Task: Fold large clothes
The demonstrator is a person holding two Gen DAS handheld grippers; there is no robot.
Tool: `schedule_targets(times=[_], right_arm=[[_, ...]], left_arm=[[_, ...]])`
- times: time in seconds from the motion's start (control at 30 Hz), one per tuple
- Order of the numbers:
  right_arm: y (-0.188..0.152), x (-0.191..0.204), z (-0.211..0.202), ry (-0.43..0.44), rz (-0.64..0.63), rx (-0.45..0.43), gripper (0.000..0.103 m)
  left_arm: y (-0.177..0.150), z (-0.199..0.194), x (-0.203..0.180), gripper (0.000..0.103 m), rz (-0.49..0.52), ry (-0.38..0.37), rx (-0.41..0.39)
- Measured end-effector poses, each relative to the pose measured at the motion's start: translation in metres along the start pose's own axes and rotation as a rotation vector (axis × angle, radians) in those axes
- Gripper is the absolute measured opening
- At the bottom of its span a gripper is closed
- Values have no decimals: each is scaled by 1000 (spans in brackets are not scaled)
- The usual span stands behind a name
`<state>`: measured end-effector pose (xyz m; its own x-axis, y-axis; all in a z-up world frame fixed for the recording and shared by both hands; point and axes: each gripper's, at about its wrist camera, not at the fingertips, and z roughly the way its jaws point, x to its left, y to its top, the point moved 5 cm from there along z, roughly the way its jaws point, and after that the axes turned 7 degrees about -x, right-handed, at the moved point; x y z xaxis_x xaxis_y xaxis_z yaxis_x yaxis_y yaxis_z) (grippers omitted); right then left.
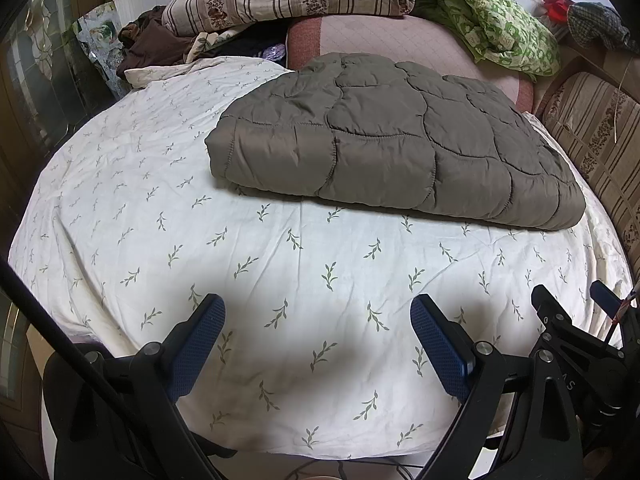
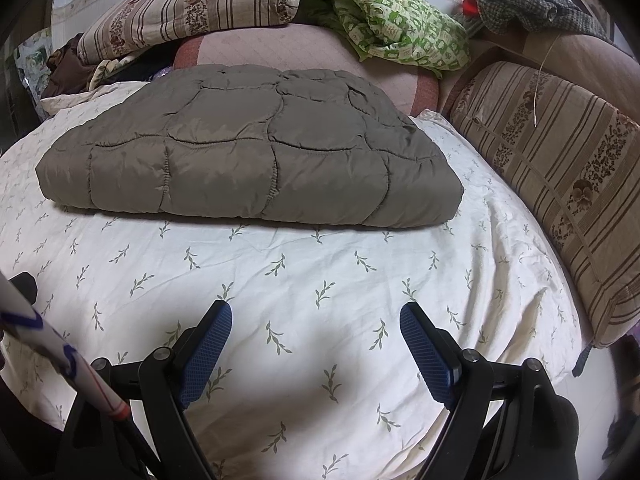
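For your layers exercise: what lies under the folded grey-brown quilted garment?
The folded quilted garment rests on the leaf-print white sheet, its far edge over the pink mattress pad. Whatever lies between its folds or directly beneath it is covered.

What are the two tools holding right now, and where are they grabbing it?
Nothing. The left tool and the right tool are both open over the leaf-print sheet. The folded grey-brown quilted garment lies beyond them, untouched.
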<state>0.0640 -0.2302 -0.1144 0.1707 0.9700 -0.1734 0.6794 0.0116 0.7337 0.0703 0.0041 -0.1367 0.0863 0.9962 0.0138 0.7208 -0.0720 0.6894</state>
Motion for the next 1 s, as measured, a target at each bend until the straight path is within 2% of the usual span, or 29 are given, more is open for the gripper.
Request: schedule_targets(times=[1.0], right_arm=[[2,-4,-7,-9,16,14,90]], left_arm=[[-1,-6,-4,93,20,8,-21]])
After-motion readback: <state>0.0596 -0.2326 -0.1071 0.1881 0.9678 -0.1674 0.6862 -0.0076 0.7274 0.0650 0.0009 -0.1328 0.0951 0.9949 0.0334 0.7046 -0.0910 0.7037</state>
